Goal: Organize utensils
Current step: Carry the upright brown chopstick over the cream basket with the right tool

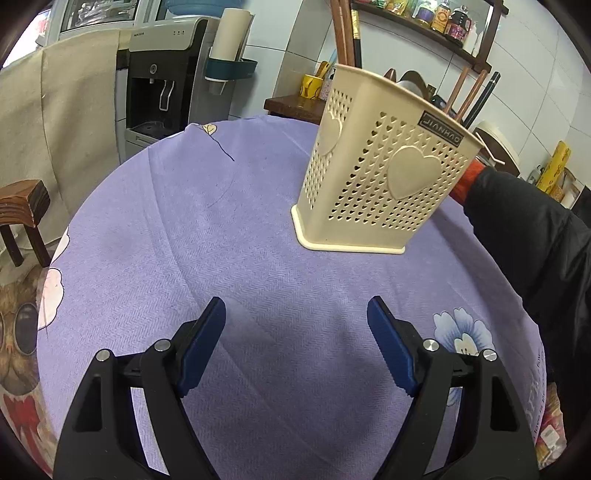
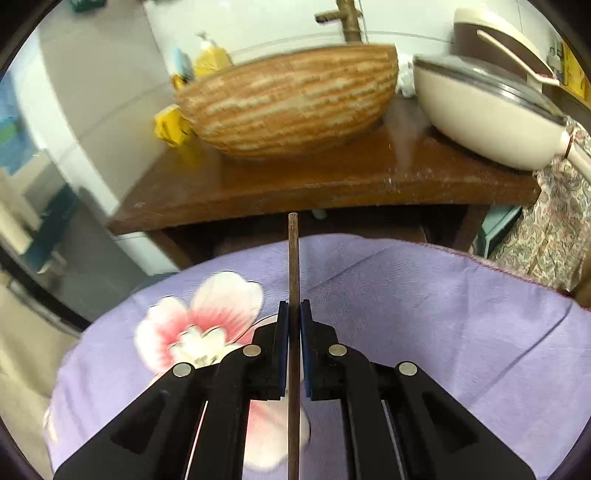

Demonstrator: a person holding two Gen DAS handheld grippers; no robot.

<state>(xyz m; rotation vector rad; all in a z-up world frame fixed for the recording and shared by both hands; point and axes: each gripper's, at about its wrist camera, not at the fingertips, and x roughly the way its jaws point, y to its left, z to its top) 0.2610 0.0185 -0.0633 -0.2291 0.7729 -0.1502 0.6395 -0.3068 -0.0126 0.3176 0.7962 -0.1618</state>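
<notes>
A cream perforated utensil holder (image 1: 380, 166) with heart shapes stands on the purple tablecloth (image 1: 236, 236). Several chopsticks (image 1: 466, 96) stick up out of it. My left gripper (image 1: 295, 317) is open and empty, low over the cloth in front of the holder. In the right wrist view my right gripper (image 2: 294, 308) is shut on a brown chopstick (image 2: 294, 258) that runs lengthwise between the jaws and points forward past the table's far edge. A dark sleeve (image 1: 532, 236) reaches behind the holder on the right.
A wooden counter (image 2: 314, 188) beyond the table carries a striped brown basin (image 2: 291, 107) and a cream lidded pan (image 2: 487, 114). A water dispenser (image 1: 162, 81) and a wooden stool (image 1: 22, 214) stand to the left. A shelf of bottles (image 1: 436, 18) hangs above.
</notes>
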